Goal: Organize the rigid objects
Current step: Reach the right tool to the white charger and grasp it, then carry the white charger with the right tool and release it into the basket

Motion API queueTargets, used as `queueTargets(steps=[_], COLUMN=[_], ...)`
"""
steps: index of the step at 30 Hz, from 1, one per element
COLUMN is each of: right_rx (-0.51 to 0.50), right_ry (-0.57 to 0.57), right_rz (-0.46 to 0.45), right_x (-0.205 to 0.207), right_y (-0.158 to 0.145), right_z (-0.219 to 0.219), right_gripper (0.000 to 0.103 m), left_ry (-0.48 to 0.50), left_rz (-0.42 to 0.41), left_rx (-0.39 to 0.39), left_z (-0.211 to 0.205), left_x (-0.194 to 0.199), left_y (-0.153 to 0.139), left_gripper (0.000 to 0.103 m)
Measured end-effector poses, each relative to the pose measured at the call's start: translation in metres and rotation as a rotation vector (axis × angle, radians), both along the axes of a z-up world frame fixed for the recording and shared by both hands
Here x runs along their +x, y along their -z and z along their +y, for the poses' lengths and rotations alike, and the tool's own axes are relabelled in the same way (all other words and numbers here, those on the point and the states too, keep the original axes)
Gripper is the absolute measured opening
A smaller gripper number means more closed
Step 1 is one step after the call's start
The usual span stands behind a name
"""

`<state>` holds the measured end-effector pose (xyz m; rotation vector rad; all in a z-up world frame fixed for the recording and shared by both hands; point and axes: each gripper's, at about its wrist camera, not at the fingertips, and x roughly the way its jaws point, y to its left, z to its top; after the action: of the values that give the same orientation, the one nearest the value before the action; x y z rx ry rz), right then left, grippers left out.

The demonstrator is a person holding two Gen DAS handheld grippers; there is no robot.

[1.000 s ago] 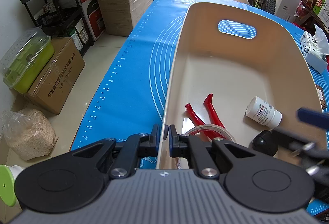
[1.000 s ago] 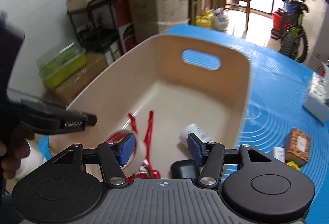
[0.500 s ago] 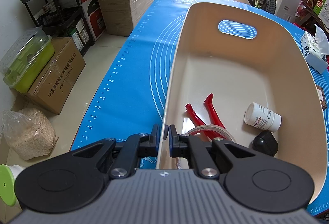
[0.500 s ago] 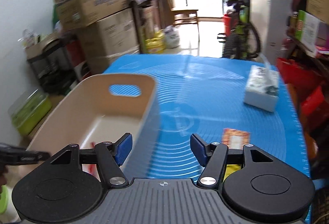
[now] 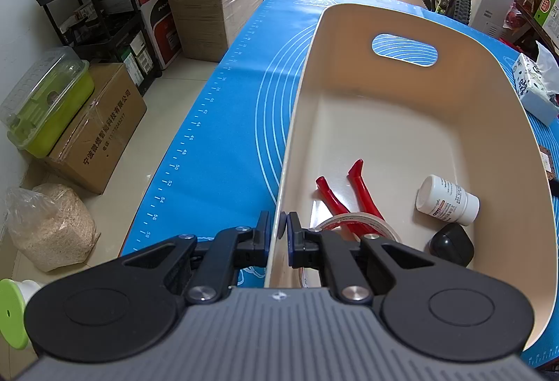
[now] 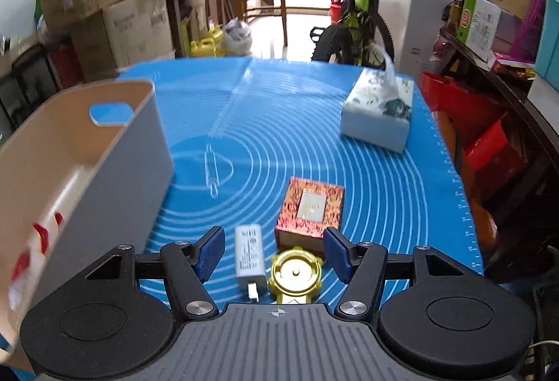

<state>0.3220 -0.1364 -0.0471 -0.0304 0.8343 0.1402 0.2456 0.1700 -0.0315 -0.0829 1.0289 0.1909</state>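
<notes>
My left gripper [image 5: 278, 234] is shut on the near left rim of the cream bin [image 5: 412, 17]. Inside the bin lie red-handled pliers [image 5: 353, 192], a clear tape roll [image 5: 360, 218], a white pill bottle [image 5: 447, 201] and a small black object [image 5: 452, 244]. My right gripper [image 6: 273, 251] stands open above the blue mat [image 6: 279, 122], to the right of the bin [image 6: 115, 143]. Between and just beyond its fingers lie a white charger plug [image 6: 248, 253], a gold round object [image 6: 295, 274] and a red patterned box [image 6: 309, 209]. None of them touches the pads.
A tissue pack [image 6: 379, 110] sits at the far right of the mat. Left of the table are cardboard boxes [image 5: 101, 133], a green container [image 5: 45, 101] and a black shelf [image 5: 101, 17]. A bicycle [image 6: 353, 17] stands beyond the far table edge.
My right gripper swung from over the bin rightward to over the loose items on the mat. It left the black object in the bin. The left gripper kept its hold on the rim.
</notes>
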Motion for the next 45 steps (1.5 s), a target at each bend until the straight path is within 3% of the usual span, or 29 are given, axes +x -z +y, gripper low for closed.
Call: queueTargets(steps=[11, 17, 19, 21, 33, 45], right_rx=[-0.121, -0.136, -0.118, -0.103, -0.057, 0.064], right_ry=[-0.083, -0.120, -0.134, -0.132, -0.109, -0.060], right_rz=[0.021, -0.021, -0.025, -0.019, -0.021, -0.145], right_x=[0.010, 0.008, 0.008, 0.008, 0.006, -0.008], right_y=[0.038, 0.039, 0.038, 0.036, 0.029, -0.018], right_z=[0.018, 0.023, 0.023, 0.023, 0.020, 0.018], right_gripper=[0.064, 0.049, 0.035, 0.033, 0.032, 0.032], left_ry=[0.001, 0.000, 0.000, 0.000, 0.000, 0.000], left_rz=[0.001, 0.001, 0.001, 0.001, 0.001, 0.001], left_rx=[0.002, 0.002, 0.001, 0.001, 0.001, 0.000], left_z=[0.001, 0.001, 0.001, 0.001, 0.001, 0.001], left_x=[0.000, 0.000, 0.000, 0.000, 0.000, 0.000], left_y=[0.000, 0.000, 0.000, 0.000, 0.000, 0.000], left_gripper=[0.011, 0.011, 0.011, 0.011, 0.011, 0.011])
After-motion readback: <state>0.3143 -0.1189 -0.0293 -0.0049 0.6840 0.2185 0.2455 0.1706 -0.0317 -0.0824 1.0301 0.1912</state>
